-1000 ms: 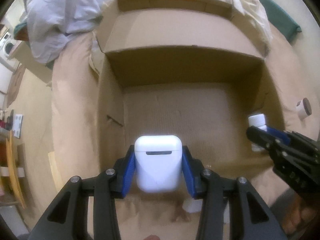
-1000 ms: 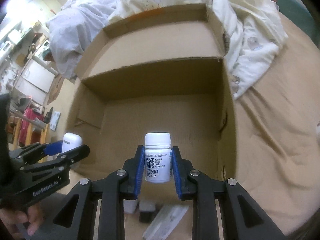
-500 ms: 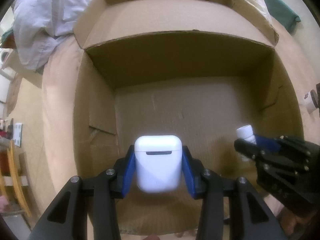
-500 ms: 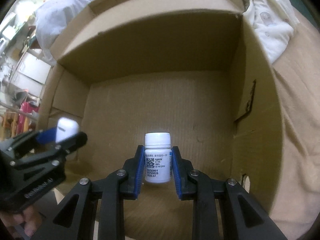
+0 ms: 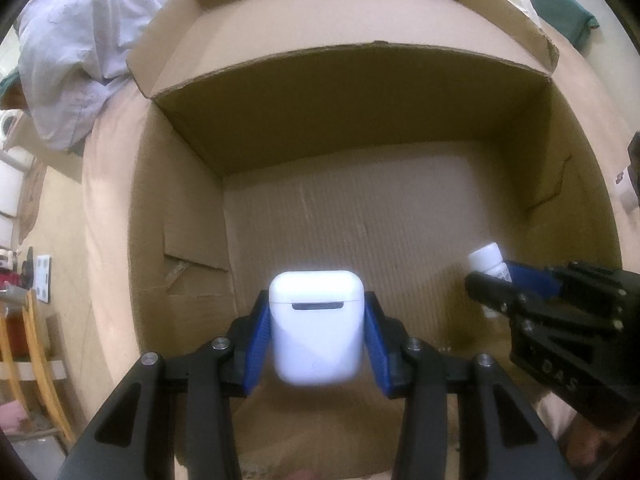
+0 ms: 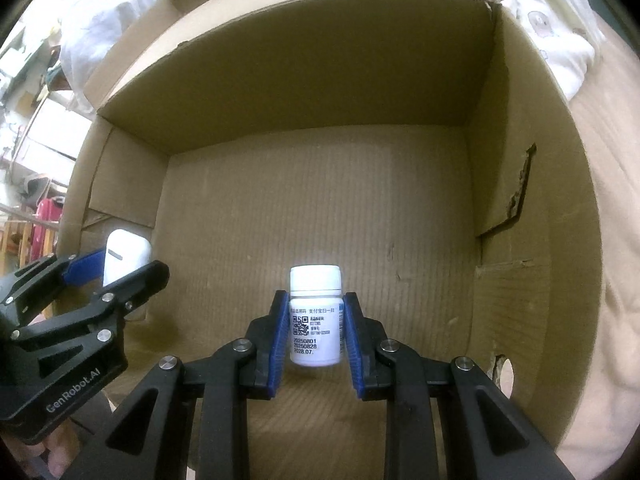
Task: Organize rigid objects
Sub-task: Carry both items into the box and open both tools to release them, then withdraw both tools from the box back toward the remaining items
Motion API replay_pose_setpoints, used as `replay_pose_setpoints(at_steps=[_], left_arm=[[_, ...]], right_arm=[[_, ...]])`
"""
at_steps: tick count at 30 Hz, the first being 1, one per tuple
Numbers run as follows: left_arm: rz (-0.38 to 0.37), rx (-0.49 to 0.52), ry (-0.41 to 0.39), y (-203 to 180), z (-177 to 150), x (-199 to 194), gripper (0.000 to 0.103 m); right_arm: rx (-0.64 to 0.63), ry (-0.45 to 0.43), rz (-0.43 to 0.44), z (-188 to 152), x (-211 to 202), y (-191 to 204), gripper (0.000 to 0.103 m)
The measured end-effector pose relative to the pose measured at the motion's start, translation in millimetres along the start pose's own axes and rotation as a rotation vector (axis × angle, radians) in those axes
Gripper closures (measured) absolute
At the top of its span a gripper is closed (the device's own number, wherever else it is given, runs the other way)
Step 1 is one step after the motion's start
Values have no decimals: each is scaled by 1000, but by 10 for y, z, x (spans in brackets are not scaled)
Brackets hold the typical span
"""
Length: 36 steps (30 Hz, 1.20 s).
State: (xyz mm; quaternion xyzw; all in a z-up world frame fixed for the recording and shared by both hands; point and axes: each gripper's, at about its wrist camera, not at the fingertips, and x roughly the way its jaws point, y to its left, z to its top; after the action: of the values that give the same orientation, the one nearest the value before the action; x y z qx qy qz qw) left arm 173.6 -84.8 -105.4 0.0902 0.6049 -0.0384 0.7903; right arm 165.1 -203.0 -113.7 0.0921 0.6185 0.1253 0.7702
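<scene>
Compared with a second earlier, I had brought both tools lower: the cardboard box [image 5: 360, 92] now filled nearly the whole of each view, and the bedding that had framed it was pushed to the upper corners. The small items seen below the box's near edge in the earlier right wrist view were gone from sight.

My left tool [image 5: 316, 340] was closed on the white earbud case [image 5: 316, 328], blue pads pressed to its two sides, lid end pointing away from the camera, low in the centre of the left wrist view. The case hung over the corrugated floor of the box; I could not tell if it touched.

My right tool [image 6: 316, 332] gripped the white pill bottle [image 6: 316, 320] by its labelled body, cap end forward, label with its printed code facing the camera, also low centre over the box floor.

Both tools pointed steeply down into the box, side by side. In the right wrist view the left tool came in from the lower left; in the left wrist view the right tool entered from the lower right, with the bottle cap showing beyond its fingers. A pale blanket [image 5: 76, 40] lay in the upper left.
</scene>
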Motion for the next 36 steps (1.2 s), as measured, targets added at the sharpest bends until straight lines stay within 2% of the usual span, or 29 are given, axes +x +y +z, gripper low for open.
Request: replay_pose_setpoints(at_steps=[1,2,5,7,9,10,11,15,17,23,31,32,36], left_arm=[[-1,-1,2,1,-1,6,63],[40,1,7,3,-4,13,63],[36,-7,6,-3,-14,20,63],[19,-12,-1,-16,-20,2,57],[-5,-14,-8,-41,-17,-34,39],[-12,-19,-20,-51,-15,-66,13],[-13,-25,-40,-57,-9,-113,2],[-28,-29,-55,-42,11,-174,2],[-33,-45,-44,2,18,-156,2],[-56,-84,-26,121,3,-120,2],[-52,-88,-58,128,-84,-344,2],[-88,-88,-64,144,-87,-386,2],[-83,-94,-86,199,-144,-583,2]], right_arm=[[1,1,4,12,2,-1,76],[7,-3,12,27,-10,-24,76],[14,-26,28,51,-56,-19,75],[16,-51,32,75,-124,-13,68],[17,-94,49,103,-225,-7,27],[18,-116,66,105,-268,-3,27],[18,-132,90,112,-311,8,23],[11,-174,130,107,-397,39,6],[-3,-186,135,77,-412,95,4],[-2,-186,131,61,-414,108,3],[5,-210,130,4,-500,84,3],[10,-214,134,4,-516,79,3],[29,-234,136,-33,-654,52,3]])
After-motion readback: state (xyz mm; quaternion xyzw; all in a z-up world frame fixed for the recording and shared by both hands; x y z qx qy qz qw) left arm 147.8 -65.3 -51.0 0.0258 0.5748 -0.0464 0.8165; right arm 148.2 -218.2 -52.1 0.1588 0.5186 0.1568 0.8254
